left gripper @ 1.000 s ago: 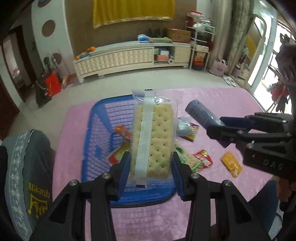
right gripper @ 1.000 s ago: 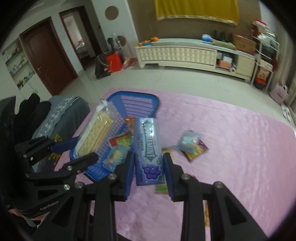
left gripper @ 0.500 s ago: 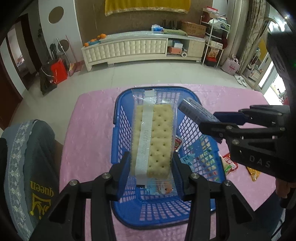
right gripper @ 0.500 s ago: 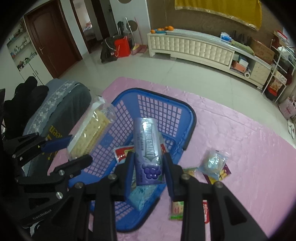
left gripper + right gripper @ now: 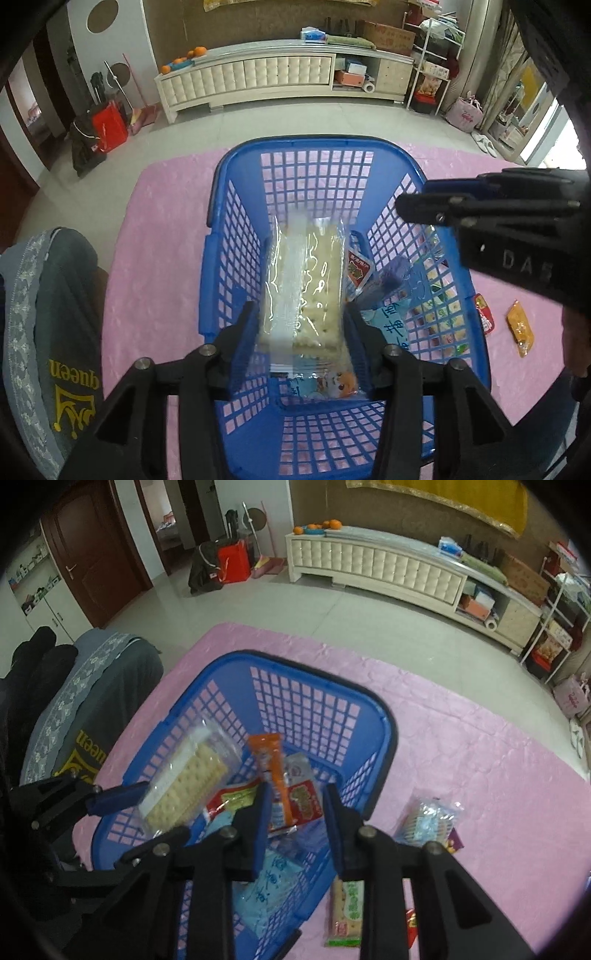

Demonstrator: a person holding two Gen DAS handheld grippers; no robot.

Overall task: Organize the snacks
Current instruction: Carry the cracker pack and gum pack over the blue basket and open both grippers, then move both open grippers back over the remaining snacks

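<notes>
Slipping from the opening left gripper (image 5: 301, 332) above the blue basket (image 5: 236, 206), the light, brittle cracker pack (image 5: 304, 284) in slick film suits a gentle hold across its long edges, while the right gripper (image 5: 295, 812) stands spread and empty.

Both views were moderately lit by daylight entering from the window (image 5: 543, 122) at the right. Fisheye curvature bent the room outlines, and black vignetting filled the corners. The cracker packet (image 5: 304, 291) in the left wrist view was motion-blurred, with glare streaks on its wrapper. Shadows on the desk (image 5: 461, 760) were soft and faint
</notes>
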